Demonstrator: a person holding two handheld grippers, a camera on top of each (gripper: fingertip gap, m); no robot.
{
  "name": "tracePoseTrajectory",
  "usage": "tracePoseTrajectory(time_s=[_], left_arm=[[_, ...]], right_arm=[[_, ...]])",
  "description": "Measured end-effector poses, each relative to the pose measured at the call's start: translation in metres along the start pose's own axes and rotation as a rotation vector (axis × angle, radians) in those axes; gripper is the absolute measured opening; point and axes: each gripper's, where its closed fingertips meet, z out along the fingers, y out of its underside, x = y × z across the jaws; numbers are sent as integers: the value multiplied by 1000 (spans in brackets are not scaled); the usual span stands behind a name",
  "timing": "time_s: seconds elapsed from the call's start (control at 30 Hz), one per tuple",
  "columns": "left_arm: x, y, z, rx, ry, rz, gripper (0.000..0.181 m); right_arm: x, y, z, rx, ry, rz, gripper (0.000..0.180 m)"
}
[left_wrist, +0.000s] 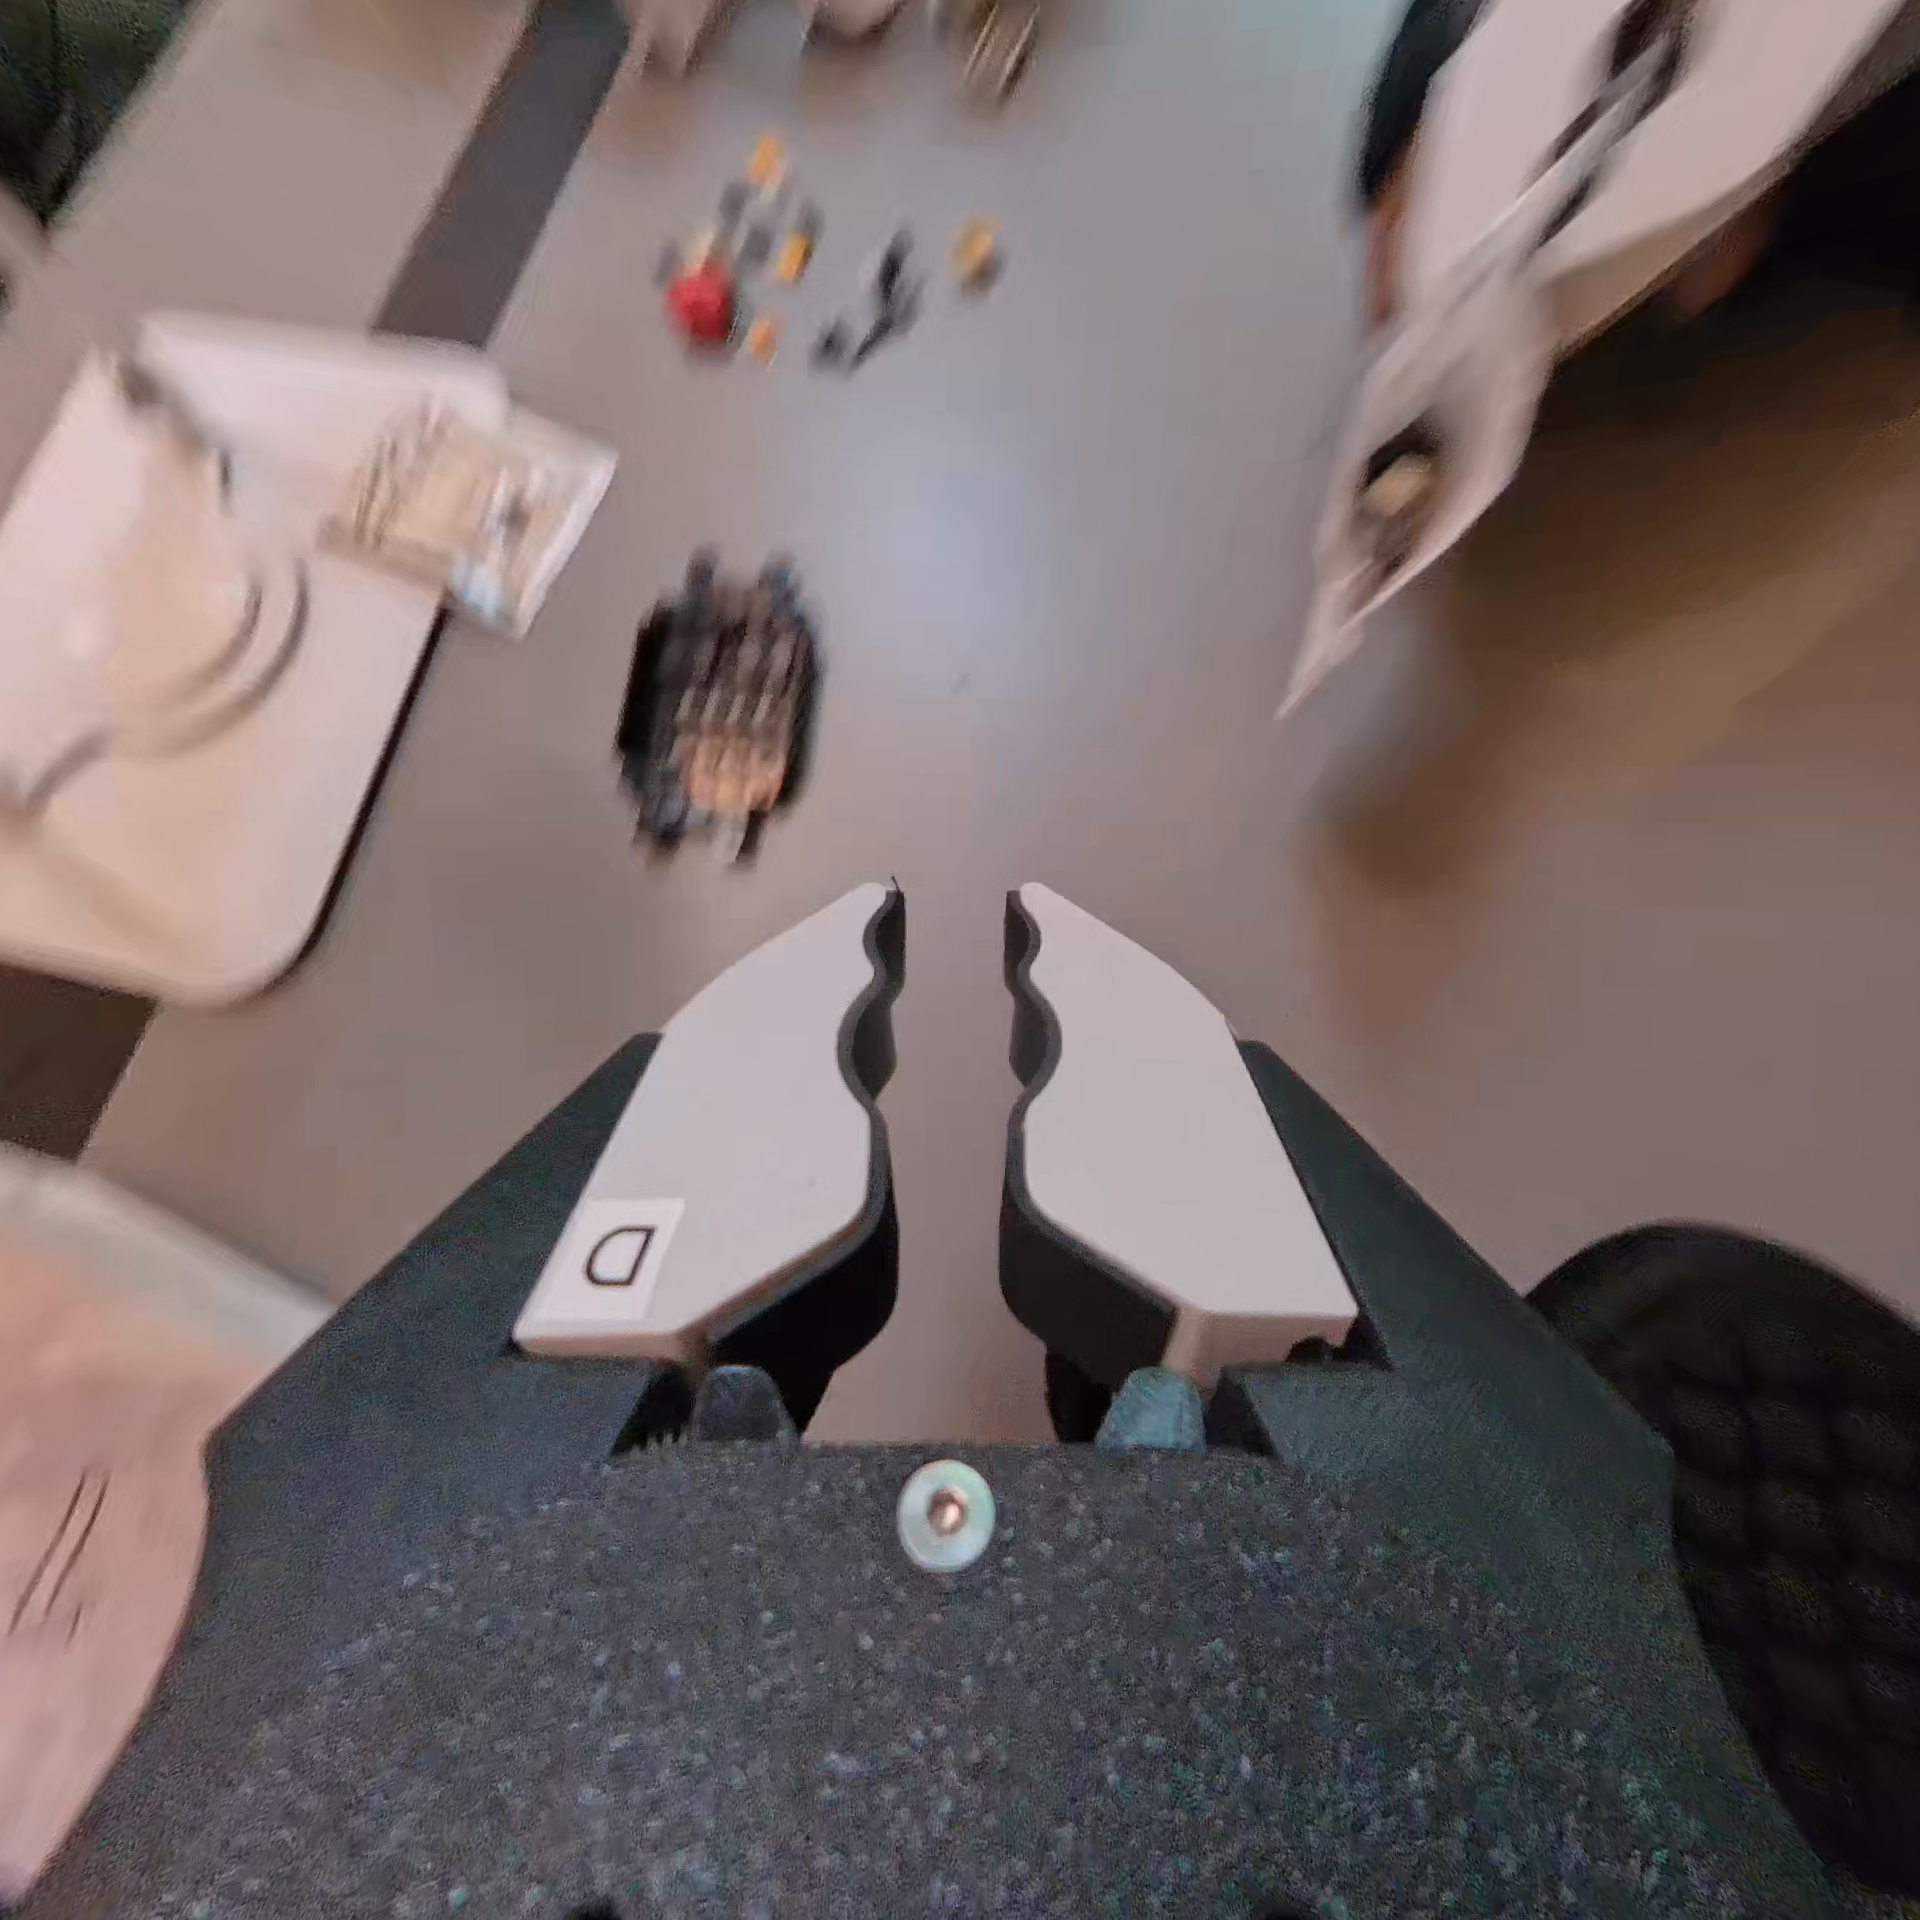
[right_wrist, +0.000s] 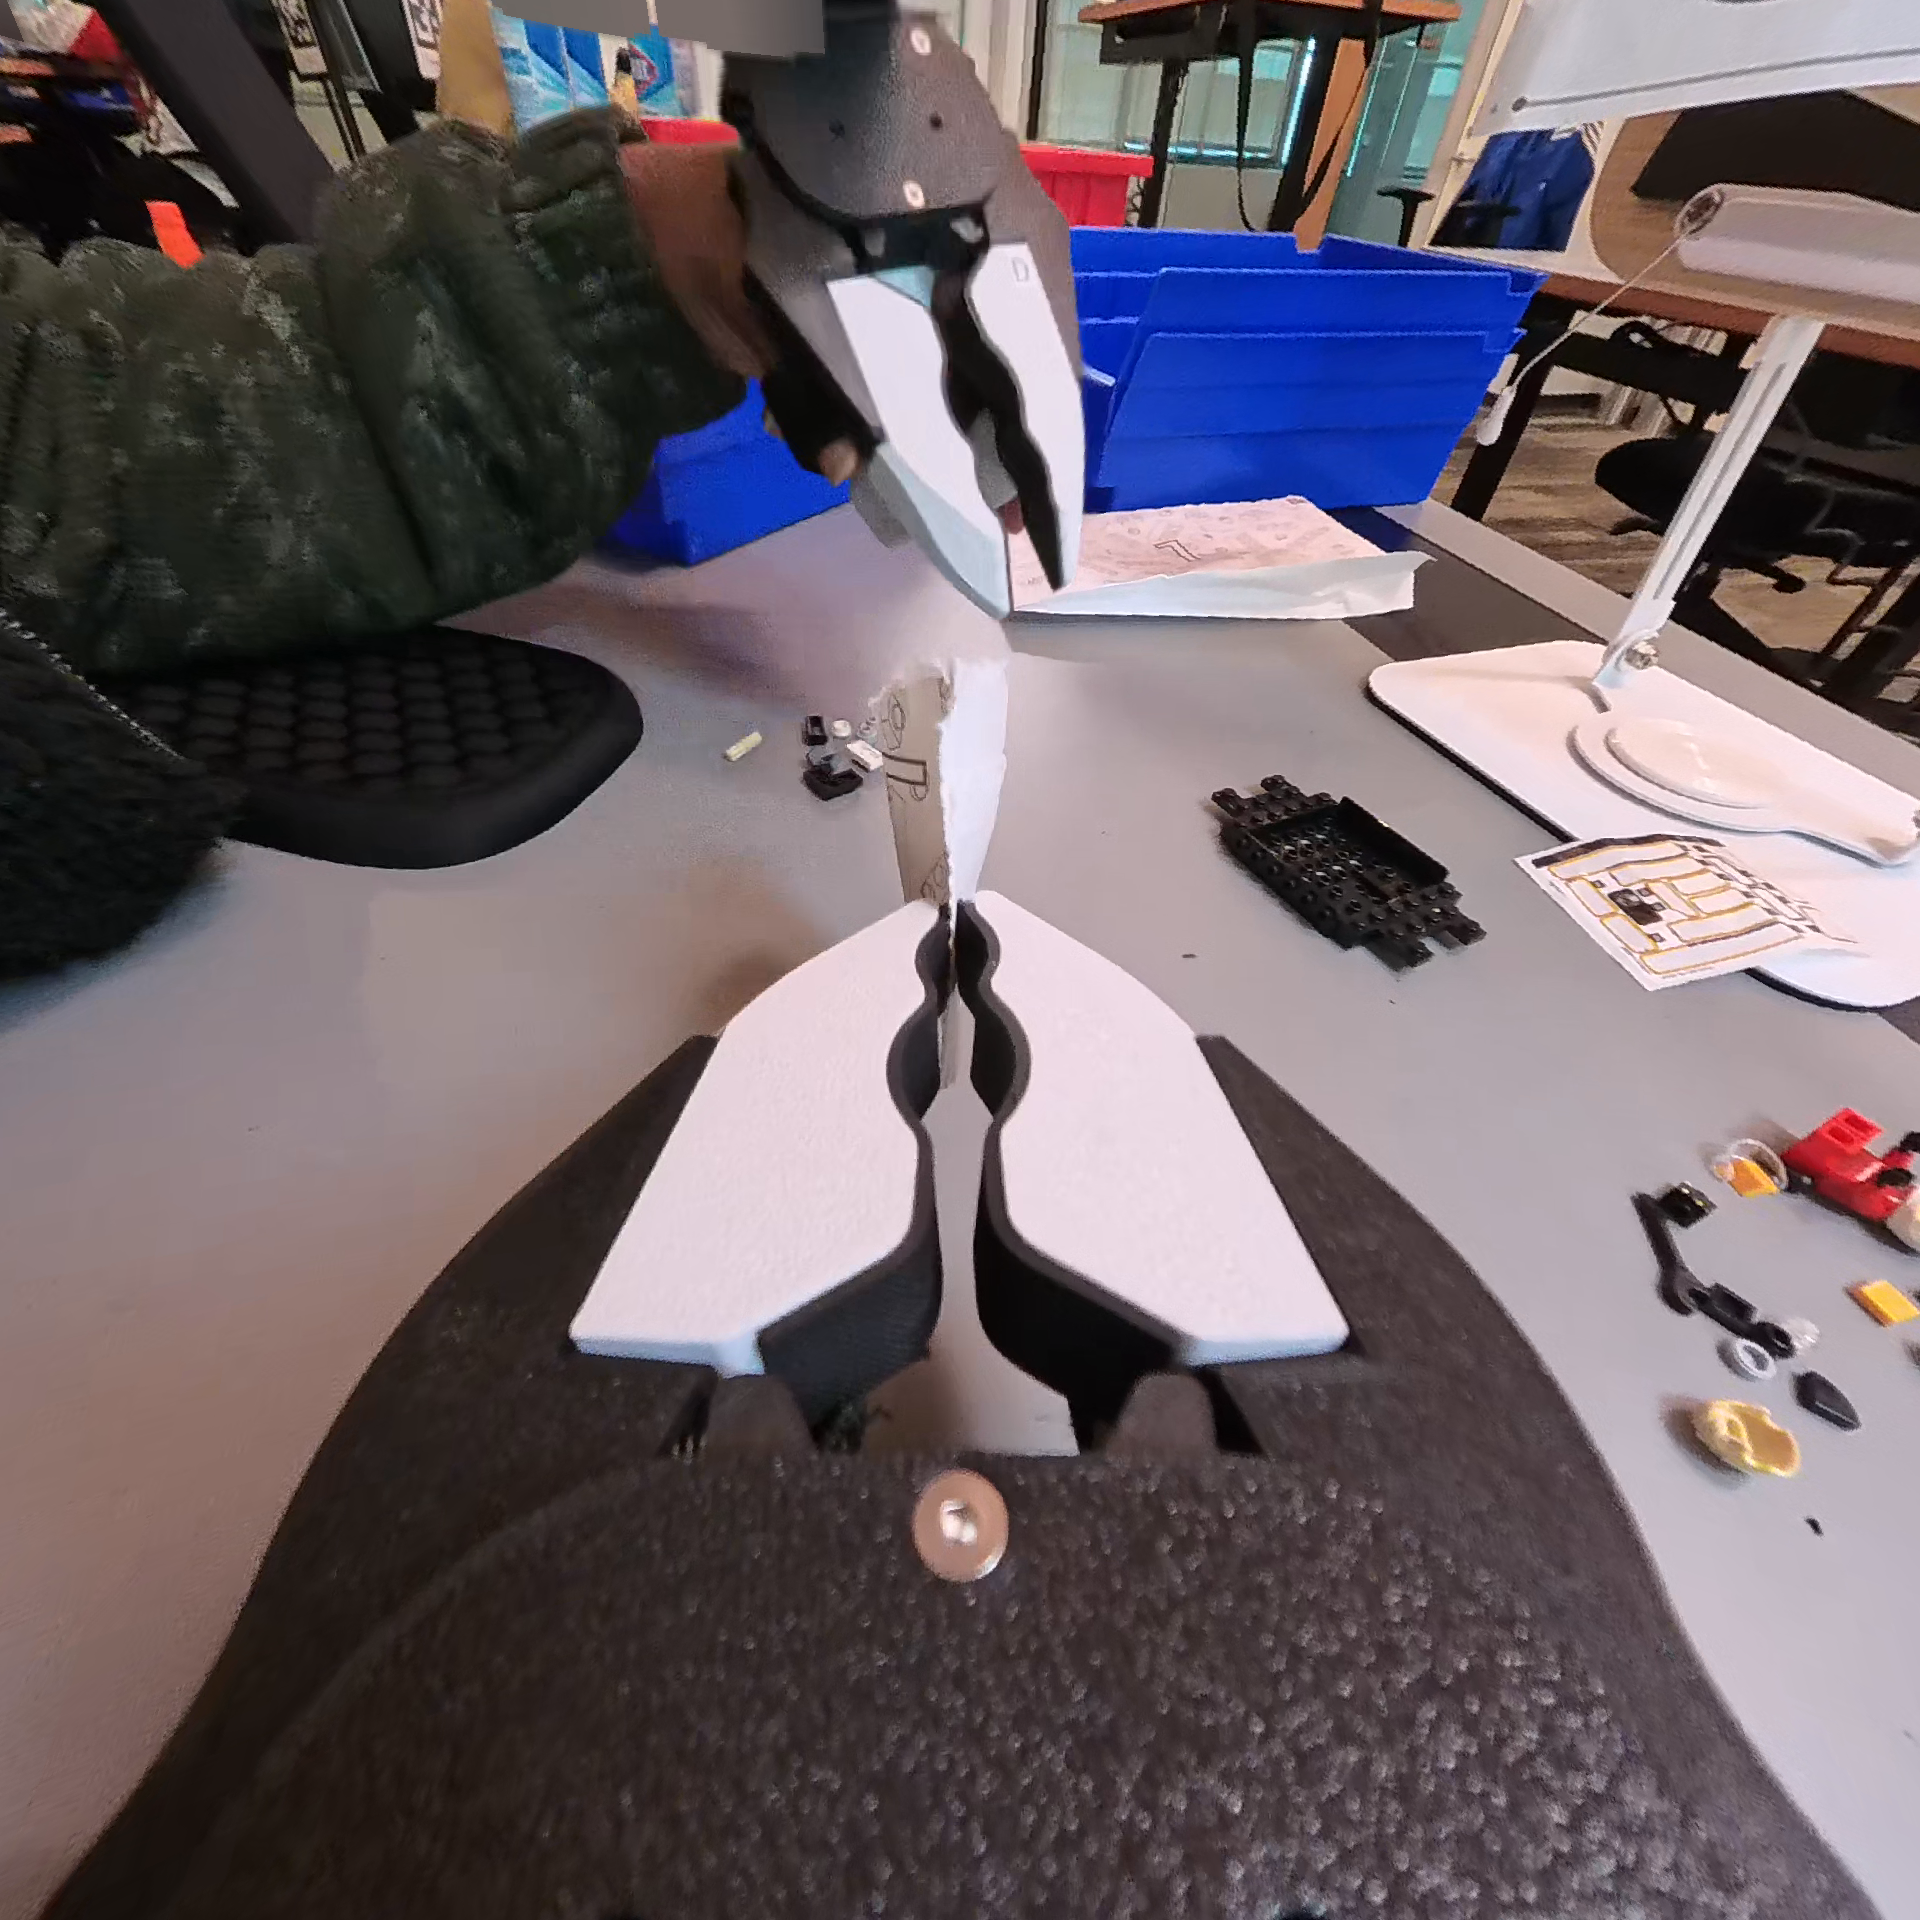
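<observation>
Above grey table (right_wrist: 416, 1039) | right gripper (right_wrist: 953, 914) pinched tight on torn paper bag (right_wrist: 951, 790), held upright | left gripper (left_wrist: 953, 904) slightly parted, empty, over black brick plate (left_wrist: 720, 717) | advice: keep pinch firm near tear.

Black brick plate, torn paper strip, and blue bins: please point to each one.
black brick plate (right_wrist: 1345, 871), right wrist view, studded top
torn paper strip (right_wrist: 951, 790), right wrist view, white side above the right gripper (right_wrist: 954, 914)
blue bins (right_wrist: 1288, 384), right wrist view, front wall
</observation>
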Motion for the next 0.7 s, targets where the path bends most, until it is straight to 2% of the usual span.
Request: tracePoseTrajectory(time_s=[0.07, 0.13, 0.4, 0.5, 0.57, 0.63, 0.7], left_arm=[[-18, 38, -3, -141, -31, -76, 17], [-24, 62, -1, -196, -17, -123, 17], [-30, 98, 12, -267, 33, -200, 16], [-26, 98, 12, -256, 74, -232, 4], [-18, 96, 12, -255, 111, -216, 4], [-5, 74, 13, -173, 162, -167, 4], [15, 35, 12, -42, 223, -95, 4]], right_arm=[[0, 2, 1, -7, 0, 2, 0], [0, 3, 2, -15, -2, 2, 0], [-1, 4, 2, -20, -8, 9, 0], [-1, 4, 2, -20, -10, 9, 0], [-1, 4, 2, -22, -10, 9, 0], [-2, 5, 3, -26, -10, 7, 0], [-2, 6, 4, -35, -11, 1, 0]])
